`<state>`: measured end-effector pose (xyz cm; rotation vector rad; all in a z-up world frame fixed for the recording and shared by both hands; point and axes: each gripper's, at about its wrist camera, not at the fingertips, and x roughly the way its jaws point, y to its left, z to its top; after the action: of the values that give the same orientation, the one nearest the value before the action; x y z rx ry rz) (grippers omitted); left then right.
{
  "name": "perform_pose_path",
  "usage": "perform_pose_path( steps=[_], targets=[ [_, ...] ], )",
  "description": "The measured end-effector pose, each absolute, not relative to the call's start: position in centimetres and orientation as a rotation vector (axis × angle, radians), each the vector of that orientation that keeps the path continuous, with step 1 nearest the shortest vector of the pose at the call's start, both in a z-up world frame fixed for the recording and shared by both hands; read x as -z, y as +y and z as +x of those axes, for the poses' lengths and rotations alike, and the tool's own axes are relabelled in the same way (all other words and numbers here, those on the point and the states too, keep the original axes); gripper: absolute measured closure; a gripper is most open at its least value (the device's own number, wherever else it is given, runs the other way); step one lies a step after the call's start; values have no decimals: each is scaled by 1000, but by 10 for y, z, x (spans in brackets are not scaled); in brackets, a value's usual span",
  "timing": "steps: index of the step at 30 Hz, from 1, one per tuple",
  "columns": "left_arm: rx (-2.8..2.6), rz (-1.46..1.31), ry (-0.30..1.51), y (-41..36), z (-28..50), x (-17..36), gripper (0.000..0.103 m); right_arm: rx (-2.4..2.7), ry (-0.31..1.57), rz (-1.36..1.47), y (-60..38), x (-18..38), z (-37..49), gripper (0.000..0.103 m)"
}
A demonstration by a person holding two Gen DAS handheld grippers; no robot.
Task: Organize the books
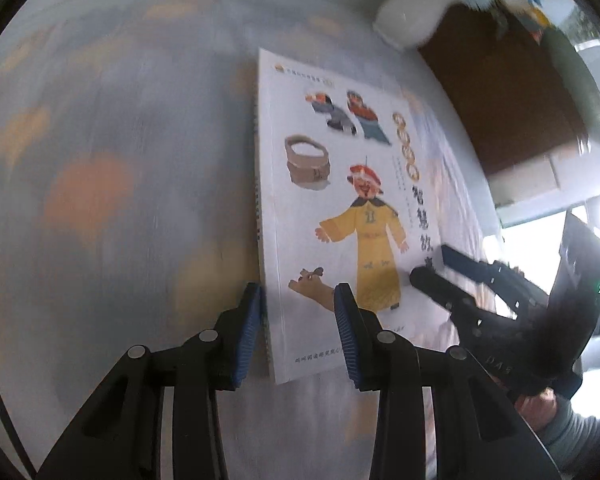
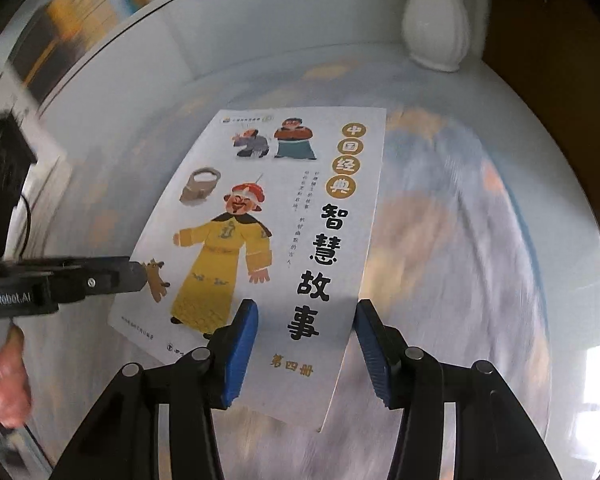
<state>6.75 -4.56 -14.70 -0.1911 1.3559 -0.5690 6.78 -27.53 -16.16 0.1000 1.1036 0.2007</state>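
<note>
Left hand-held gripper: jaws spread over the near left edge of the book, not pinching. Book flat on the counter, unlifted. Right hand-held gripper: spread across the near right corner; next, probably closing on an edge to lift.

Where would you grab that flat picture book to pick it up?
The book lies flat on the table, so a straight pinch probably won't work. Likely best: take the near right edge, which looks slightly raised, from the right side with one finger slid underneath.
</note>
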Motion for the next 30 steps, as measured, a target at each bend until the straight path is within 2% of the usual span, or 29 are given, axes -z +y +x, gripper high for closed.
perform_pose_path(
  steps=[6, 16, 20, 24, 27, 29, 30],
  targets=[
    [578, -191, 1376, -31, 10, 148, 70, -267, 1124, 48, -261, 165, 0, 51],
    [512, -222, 1331, -27, -11, 153, 70, -253, 1114, 8, -252, 165, -33, 54],
    [535, -316, 1318, -25, -7, 152, 70, -243, 1103, 24, -251, 166, -39, 54],
    [691, -573, 1223, -3, -10, 128, 70, -229, 1090, 87, -258, 167, -44, 53],
    [735, -623, 1235, 0, -4, 133, 70, -235, 1086, 170, -265, 166, -44, 53],
    [688, -581, 1272, -6, 1, 147, 73, -233, 1083, 194, -266, 166, -44, 52],
    [669, -561, 1295, -11, 3, 157, 82, -232, 1081, 193, -266, 165, -44, 52]
  ],
)
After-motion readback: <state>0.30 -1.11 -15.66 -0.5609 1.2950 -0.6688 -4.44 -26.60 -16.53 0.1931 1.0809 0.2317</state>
